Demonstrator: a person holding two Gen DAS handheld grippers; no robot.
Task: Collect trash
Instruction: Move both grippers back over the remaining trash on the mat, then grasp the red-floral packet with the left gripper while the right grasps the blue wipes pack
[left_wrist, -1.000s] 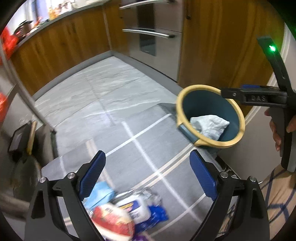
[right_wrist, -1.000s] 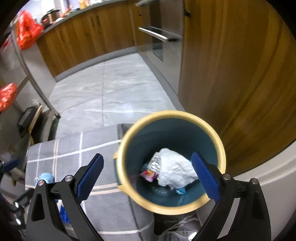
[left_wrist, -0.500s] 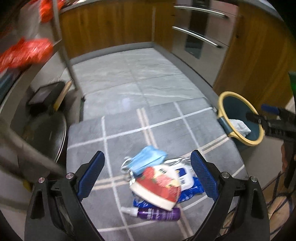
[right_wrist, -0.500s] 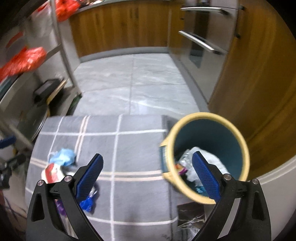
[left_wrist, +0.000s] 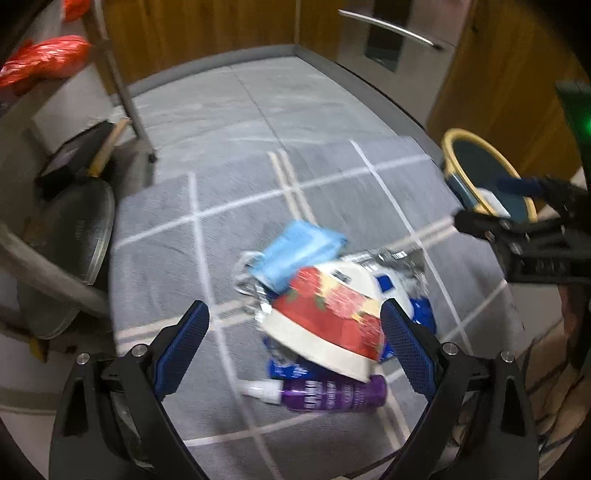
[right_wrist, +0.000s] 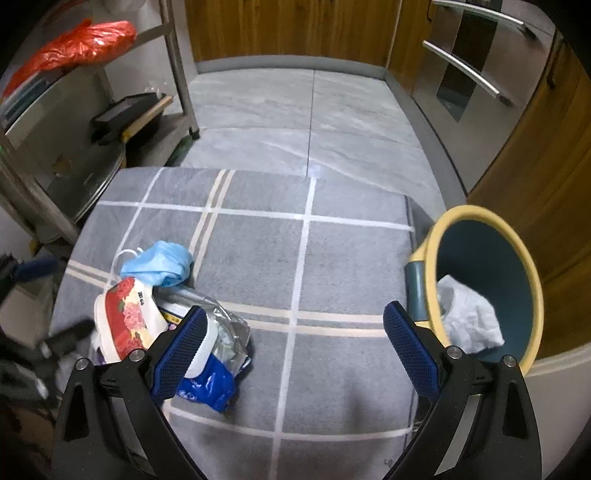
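A heap of litter lies near the left edge of the grey plaid mat (right_wrist: 332, 258). Uppermost is a red-and-white floral paper bowl (left_wrist: 328, 317), tipped on its side, directly ahead of the left gripper (left_wrist: 291, 343), whose jaws stand spread and empty. The right gripper (right_wrist: 295, 347), likewise agape, sits farther off, nearer the yellow-rimmed teal bin (right_wrist: 487, 266) at the mat's right edge.

Grey marbled floor tiles (right_wrist: 280, 110) run to a grey skirting below wooden cabinets (right_wrist: 288, 29). A steel oven front (right_wrist: 476, 74) with bar handles stands right. A metal shelf rack (right_wrist: 173, 66) stands left, beside a grey checked rug (right_wrist: 258, 236).
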